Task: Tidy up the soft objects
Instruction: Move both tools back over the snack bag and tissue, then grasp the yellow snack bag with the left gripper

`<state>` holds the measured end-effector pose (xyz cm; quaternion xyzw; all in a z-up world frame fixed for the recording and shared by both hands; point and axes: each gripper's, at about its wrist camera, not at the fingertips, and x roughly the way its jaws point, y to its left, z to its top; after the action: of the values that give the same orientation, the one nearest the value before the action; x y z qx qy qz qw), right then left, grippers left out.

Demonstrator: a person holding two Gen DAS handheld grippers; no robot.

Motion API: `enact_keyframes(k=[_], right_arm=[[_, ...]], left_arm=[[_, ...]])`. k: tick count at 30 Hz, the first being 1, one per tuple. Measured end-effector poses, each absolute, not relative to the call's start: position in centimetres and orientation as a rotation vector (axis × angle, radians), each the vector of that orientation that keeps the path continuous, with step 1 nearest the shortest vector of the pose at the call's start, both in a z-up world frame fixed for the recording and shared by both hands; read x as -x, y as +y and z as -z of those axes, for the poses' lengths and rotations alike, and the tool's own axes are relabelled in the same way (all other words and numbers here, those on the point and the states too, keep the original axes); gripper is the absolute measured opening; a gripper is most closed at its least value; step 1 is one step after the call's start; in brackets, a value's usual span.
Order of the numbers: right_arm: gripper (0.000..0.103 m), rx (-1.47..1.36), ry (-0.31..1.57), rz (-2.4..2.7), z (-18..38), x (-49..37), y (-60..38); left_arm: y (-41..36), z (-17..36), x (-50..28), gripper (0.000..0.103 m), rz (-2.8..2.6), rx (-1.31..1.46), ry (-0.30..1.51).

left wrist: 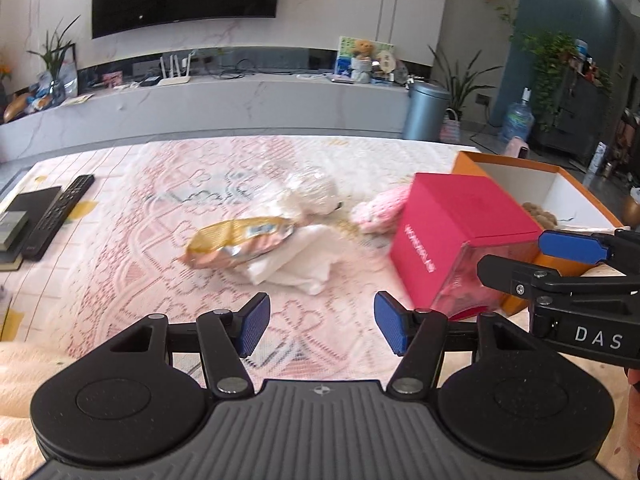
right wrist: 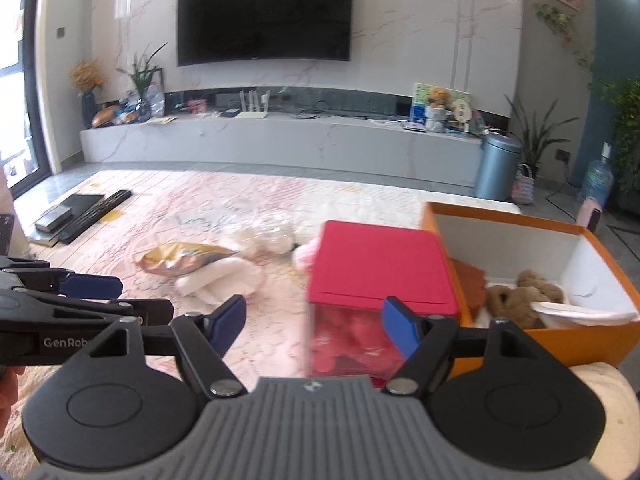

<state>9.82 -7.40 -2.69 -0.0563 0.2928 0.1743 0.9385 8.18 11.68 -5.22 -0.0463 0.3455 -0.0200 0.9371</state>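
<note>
On the pink patterned cloth lie a gold snack bag (left wrist: 236, 242) (right wrist: 184, 261), a white folded cloth (left wrist: 296, 268) (right wrist: 224, 280), a white plush in clear wrap (left wrist: 312, 192) (right wrist: 268, 236) and a pink plush (left wrist: 378, 210) (right wrist: 306, 254). An orange box (left wrist: 568, 260) (right wrist: 560, 336) at the right holds a brown plush (right wrist: 524, 292) and a white item. My left gripper (left wrist: 320, 322) is open and empty above the cloth. My right gripper (right wrist: 316, 322) is open, close in front of a red box (left wrist: 456, 228) (right wrist: 380, 268) with a clear side.
A black remote (left wrist: 60, 214) (right wrist: 96, 214) and dark books (left wrist: 16, 220) (right wrist: 64, 212) lie at the table's left edge. A TV console, a grey bin (left wrist: 426, 110) (right wrist: 498, 166) and plants stand behind. A cream blanket (left wrist: 24, 380) lies near the front edge.
</note>
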Motion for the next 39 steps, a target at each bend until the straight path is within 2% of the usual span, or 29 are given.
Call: enact_keyframes(k=[12, 25, 35, 39], right_arm=[[0.063, 0.192, 0.621, -0.435, 4.7, -11.8, -2.7], [0.063, 0.243, 0.669, -0.495, 6.2, -17.4, 0.7], [0.062, 0.423, 0.735, -0.601, 9.0, -21.6, 4.5], [0.069, 0.493, 0.732, -0.618, 9.9, -23.1, 5.8]], left_arm=[[15.3, 7.0, -8.5, 0.071, 0.007, 0.150, 0.746], [18.6, 7.9, -12.6, 0.071, -0.021, 0.196, 0.772], [18.9, 9.8, -17.4, 0.072, 0.026, -0.068, 0.864], [18.0, 10.5, -18.3, 0.073, 0.064, -0.250, 0.857]])
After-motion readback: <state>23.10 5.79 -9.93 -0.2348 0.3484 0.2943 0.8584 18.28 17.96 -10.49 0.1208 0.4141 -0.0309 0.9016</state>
